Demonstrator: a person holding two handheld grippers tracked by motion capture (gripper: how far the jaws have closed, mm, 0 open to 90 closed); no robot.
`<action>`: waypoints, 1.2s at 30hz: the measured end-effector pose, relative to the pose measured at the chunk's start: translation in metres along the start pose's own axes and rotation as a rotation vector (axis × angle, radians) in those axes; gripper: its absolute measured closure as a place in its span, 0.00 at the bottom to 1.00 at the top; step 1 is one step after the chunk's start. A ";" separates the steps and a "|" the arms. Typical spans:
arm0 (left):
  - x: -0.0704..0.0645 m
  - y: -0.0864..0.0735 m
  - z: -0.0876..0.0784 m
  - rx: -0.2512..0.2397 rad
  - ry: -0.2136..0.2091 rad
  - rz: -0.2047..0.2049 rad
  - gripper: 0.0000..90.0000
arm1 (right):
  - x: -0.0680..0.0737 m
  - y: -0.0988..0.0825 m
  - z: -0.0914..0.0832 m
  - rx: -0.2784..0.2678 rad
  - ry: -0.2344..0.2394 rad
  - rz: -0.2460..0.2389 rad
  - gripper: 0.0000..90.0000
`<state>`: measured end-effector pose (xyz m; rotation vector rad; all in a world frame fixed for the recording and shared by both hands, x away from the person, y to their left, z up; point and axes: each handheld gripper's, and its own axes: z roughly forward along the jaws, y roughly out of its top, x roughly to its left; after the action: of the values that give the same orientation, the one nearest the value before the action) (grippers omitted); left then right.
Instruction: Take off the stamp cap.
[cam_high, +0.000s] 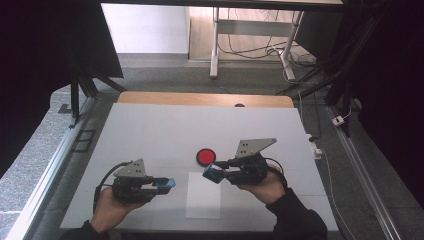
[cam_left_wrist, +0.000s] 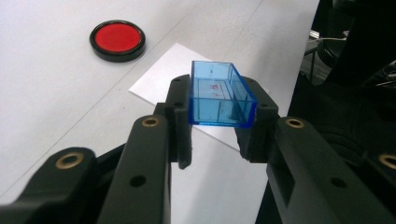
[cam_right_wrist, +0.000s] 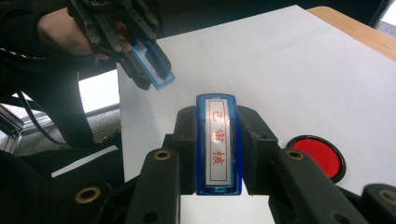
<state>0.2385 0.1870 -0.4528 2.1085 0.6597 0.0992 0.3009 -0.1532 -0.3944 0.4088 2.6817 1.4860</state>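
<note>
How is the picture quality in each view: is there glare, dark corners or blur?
High view: the side edges are very dark, while the white table is evenly lit. Left gripper view: the blue cap is sharp, the near claw arms soft. Right gripper view: the stamp face has a mild sheen, yet its red characters stay readable.

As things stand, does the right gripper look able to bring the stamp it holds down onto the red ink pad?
Probably yes. The right gripper is shut on the stamp, and the red ink pad lies uncovered on the table just beyond its tips. The left gripper, shut on the blue cap, is off to the side.
</note>
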 end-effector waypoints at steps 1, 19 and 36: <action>0.000 -0.001 -0.002 0.002 0.004 -0.008 0.76 | 0.000 0.000 0.000 -0.002 0.002 0.003 0.79; -0.006 -0.026 -0.030 -0.013 0.103 -0.096 0.76 | 0.000 0.000 0.000 0.006 -0.016 -0.001 0.79; -0.012 -0.055 -0.051 -0.026 0.185 -0.136 0.76 | -0.001 0.000 0.000 -0.002 -0.040 0.009 0.79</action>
<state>0.1898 0.2437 -0.4636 2.0392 0.9054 0.2281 0.3019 -0.1533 -0.3948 0.4459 2.6505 1.4665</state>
